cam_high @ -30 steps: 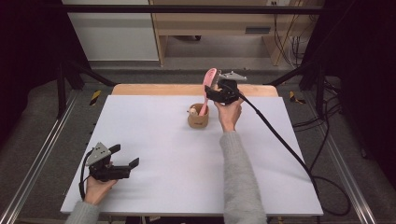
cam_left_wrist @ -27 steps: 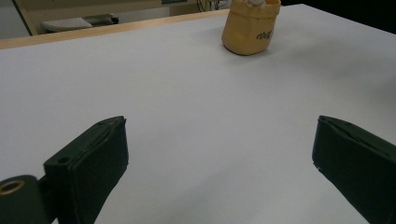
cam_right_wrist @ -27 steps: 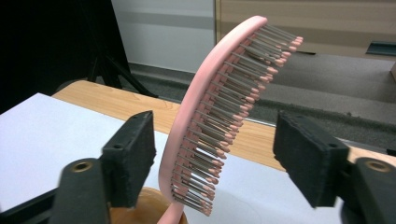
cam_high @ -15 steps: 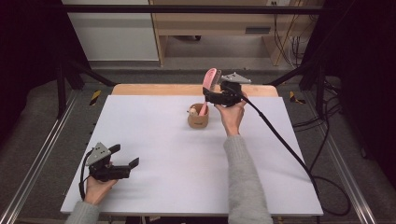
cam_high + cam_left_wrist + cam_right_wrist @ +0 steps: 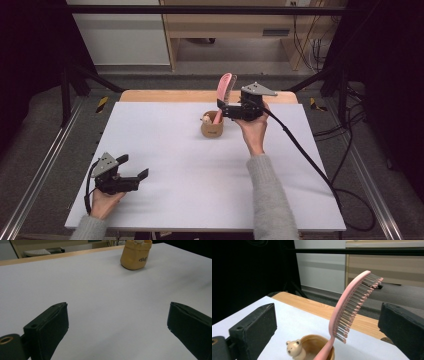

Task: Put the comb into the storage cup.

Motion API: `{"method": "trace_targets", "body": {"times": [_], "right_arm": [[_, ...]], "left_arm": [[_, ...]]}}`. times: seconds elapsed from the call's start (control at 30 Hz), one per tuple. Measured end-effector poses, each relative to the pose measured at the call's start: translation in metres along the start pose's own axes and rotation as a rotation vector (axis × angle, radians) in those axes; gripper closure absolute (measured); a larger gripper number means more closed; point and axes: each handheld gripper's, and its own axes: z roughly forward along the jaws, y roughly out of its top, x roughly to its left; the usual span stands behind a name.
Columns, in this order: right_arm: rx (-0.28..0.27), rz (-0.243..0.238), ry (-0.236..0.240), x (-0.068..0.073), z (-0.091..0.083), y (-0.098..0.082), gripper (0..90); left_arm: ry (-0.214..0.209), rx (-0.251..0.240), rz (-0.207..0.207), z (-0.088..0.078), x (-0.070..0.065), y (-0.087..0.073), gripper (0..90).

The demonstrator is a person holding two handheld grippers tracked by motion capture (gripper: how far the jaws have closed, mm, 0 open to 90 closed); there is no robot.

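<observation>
A pink hairbrush [image 5: 225,89] stands handle-down and tilted in a small tan cup [image 5: 212,129] at the back middle of the white table. A little bear figure [image 5: 294,349] sits at the cup's rim. My right gripper [image 5: 223,106] is level with the brush, just right of it. Its jaws have just been opening and now stand wide. The brush [image 5: 350,305] rises between them without touching either pad. My left gripper [image 5: 142,176] rests open and empty near the table's front left corner, and points at the distant cup [image 5: 135,255].
The white table [image 5: 200,195] ends in a wooden strip [image 5: 165,96] at the back. Metal frame rails run along both sides. A black cable [image 5: 305,155] trails from the right gripper over the table's right half to the floor.
The right gripper's jaws have opened and let go of the brush, which stays standing in the cup. The right hand has drawn back a little to the right. The left hand is still.
</observation>
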Motion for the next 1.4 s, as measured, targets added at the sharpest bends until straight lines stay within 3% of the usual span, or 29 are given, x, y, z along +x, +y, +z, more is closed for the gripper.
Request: {"method": "trace_targets", "body": {"times": [0.63,1.4], "right_arm": [[-0.038,-0.004,0.095,0.010,-0.049,-0.008,0.3],[-0.049,-0.028,0.180,0.002,-0.097,-0.052,0.1]], "left_arm": [[0.001,0.003,-0.002,0.001,0.000,0.000,3.5],[0.003,0.018,0.007,0.003,-0.002,0.000,3.5]]}}
